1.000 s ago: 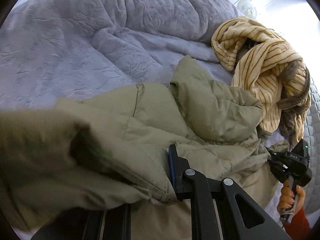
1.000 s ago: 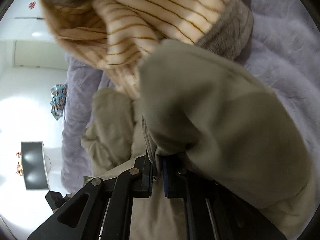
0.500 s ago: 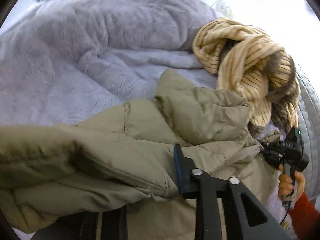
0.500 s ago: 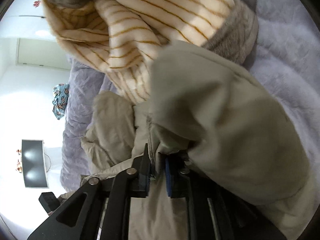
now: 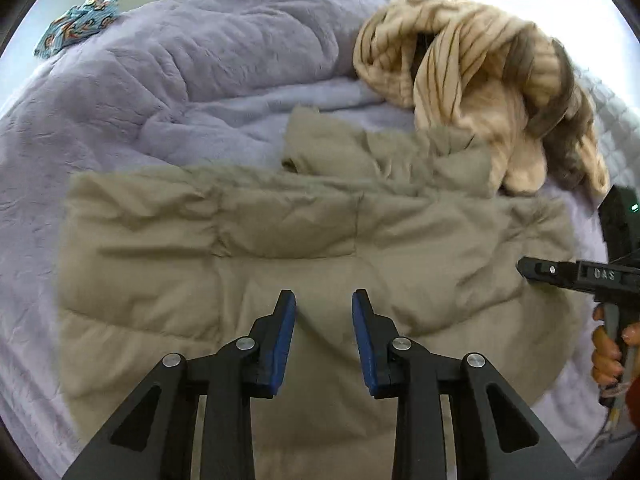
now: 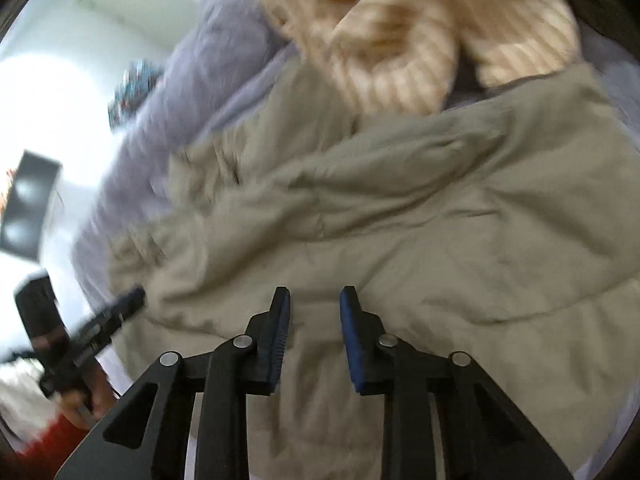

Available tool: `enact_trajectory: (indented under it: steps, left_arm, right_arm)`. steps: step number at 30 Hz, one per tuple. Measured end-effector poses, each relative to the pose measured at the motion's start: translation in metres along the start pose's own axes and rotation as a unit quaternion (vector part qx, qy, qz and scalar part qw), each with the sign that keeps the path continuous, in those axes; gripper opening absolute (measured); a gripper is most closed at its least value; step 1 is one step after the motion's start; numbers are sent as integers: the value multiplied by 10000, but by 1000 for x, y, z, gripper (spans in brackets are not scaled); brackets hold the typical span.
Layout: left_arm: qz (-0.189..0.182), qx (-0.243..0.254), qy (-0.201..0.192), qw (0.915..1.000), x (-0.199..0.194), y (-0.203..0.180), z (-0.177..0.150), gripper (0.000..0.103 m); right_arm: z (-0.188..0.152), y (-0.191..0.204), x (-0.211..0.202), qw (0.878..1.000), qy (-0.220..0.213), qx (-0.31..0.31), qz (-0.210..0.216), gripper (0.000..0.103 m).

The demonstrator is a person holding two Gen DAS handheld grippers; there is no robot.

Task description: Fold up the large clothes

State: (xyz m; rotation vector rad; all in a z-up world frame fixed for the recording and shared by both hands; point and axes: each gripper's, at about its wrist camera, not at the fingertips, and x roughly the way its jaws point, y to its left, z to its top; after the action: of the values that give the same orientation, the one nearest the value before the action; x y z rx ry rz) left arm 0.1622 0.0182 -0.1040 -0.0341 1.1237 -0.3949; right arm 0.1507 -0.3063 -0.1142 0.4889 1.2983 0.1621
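An olive-khaki padded jacket (image 5: 280, 240) lies spread and folded over on the lilac bed cover (image 5: 160, 92). It also fills the right wrist view (image 6: 420, 220). My left gripper (image 5: 324, 300) is open and empty just above the jacket's near part. My right gripper (image 6: 314, 296) is open and empty above the jacket too. The right gripper shows at the right edge of the left wrist view (image 5: 528, 269). The left gripper shows at the lower left of the right wrist view (image 6: 134, 298).
A cream garment with brown stripes (image 5: 472, 80) lies bunched at the far right, touching the jacket's far edge; it also shows in the right wrist view (image 6: 400, 40). A patterned blue cloth (image 5: 76, 28) lies at the far left. A dark screen (image 6: 28, 200) stands beyond the bed.
Both grippers have let go of the jacket and opened. The jacket fold has dropped flat onto the bed. Both grippers have drawn back from it.
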Motion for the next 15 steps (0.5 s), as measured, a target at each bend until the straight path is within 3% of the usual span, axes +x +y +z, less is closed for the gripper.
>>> enact_trajectory:
  steps: [4,8,12,15]
  left_arm:
    - [519,-156,-149,9984,24,19,15,33]
    - [567,-574,-255,9964,18,51,30,33]
    - [1067,-233,-405,9932,10,60,30,33]
    - [1133,-269,-287,9928,27,69,36,33]
  right_arm:
    - [12,-5,8,9988,-197,-210,-394,18]
    - [25,-37,-17,9933,-512,23,-1035,18]
    - [28,-65,-32,9898,-674,274,-1226,17]
    - [35,-78,-29,9867,-784,430,-1358,11]
